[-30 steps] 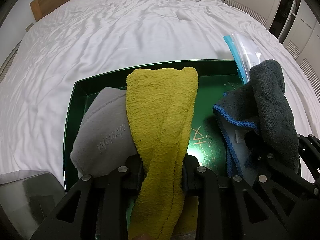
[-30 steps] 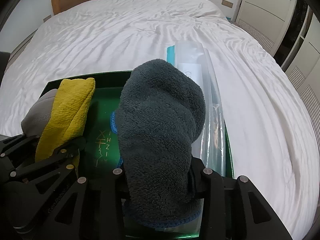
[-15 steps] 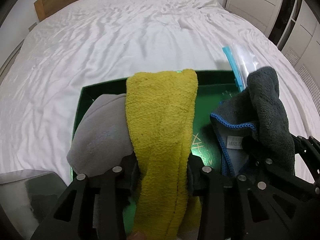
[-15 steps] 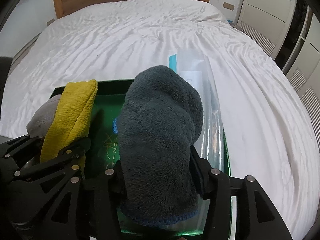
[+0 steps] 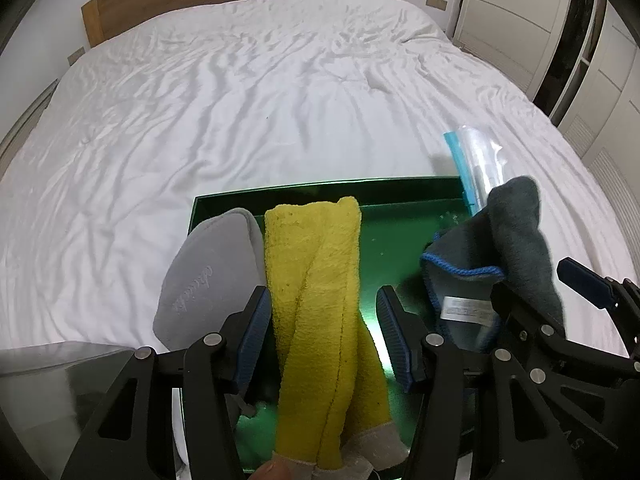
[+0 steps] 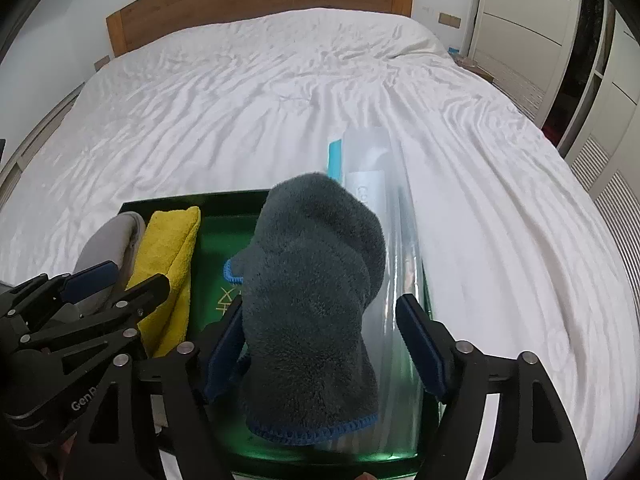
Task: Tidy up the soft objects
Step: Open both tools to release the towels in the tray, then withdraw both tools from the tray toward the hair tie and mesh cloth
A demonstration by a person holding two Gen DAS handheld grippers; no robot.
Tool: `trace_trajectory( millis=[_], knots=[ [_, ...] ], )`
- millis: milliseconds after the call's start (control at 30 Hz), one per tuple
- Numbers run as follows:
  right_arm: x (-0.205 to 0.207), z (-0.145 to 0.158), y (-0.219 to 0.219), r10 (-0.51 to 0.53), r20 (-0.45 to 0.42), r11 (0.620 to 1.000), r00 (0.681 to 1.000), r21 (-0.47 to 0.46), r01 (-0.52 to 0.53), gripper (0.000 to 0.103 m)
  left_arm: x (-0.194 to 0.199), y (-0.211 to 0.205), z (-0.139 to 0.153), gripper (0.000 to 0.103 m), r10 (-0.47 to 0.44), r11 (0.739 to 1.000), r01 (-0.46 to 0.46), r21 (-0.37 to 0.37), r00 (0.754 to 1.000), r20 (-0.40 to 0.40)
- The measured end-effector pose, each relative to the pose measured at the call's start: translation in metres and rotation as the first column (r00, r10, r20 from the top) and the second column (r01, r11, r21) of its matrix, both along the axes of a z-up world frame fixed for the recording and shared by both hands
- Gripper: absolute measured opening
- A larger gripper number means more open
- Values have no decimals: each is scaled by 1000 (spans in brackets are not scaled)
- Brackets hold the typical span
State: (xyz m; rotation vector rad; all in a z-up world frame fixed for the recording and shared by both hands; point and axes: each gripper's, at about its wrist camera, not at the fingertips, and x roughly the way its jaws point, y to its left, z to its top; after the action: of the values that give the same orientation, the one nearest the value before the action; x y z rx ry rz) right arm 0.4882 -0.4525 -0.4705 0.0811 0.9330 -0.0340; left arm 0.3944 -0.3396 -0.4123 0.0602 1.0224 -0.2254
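Observation:
A green tray (image 5: 400, 190) lies on the white bed. In it a folded yellow towel (image 5: 316, 280) lies next to a grey soft item (image 5: 208, 280). My left gripper (image 5: 322, 336) is open, its jaws on either side of the yellow towel. A dark grey cloth with blue trim (image 6: 316, 300) lies in the tray's right part over a clear zip bag (image 6: 396, 264). My right gripper (image 6: 320, 344) is open, its jaws on either side of the dark cloth. The yellow towel (image 6: 168, 264) and grey item (image 6: 108, 240) also show in the right wrist view.
The white rumpled bed sheet (image 5: 260, 100) spreads beyond the tray to a wooden headboard (image 6: 260, 4). White wardrobe doors (image 6: 520, 12) stand at the right. A grey translucent object (image 5: 52, 368) lies at the lower left.
Both grippers have opened and let go of the yellow towel and the dark cloth. Both have drawn back and up from the tray, so more of the bed shows.

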Motion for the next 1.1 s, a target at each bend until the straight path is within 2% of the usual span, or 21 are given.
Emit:
trace_trajectory(
  millis=[100,533,700,1100],
  knots=[
    [-3,6,-1,1,9,1000,1000,-1,-1,79,-3,4,5,52,5,1000,-5,-19,1000,8],
    [-31,35,-1,2,57,1000,998,5,-2,83,-24,7,21,53,6,999,-4,-48,999,33],
    [-54,50,-3,-5,79,1000,997,5,5,83,-41,9,29,59,4,998,-1,-69,999,42],
    [-114,77,5,-13,89,999,996,-31,16,83,-103,26,55,59,1,994,6,-111,998,63]
  ],
)
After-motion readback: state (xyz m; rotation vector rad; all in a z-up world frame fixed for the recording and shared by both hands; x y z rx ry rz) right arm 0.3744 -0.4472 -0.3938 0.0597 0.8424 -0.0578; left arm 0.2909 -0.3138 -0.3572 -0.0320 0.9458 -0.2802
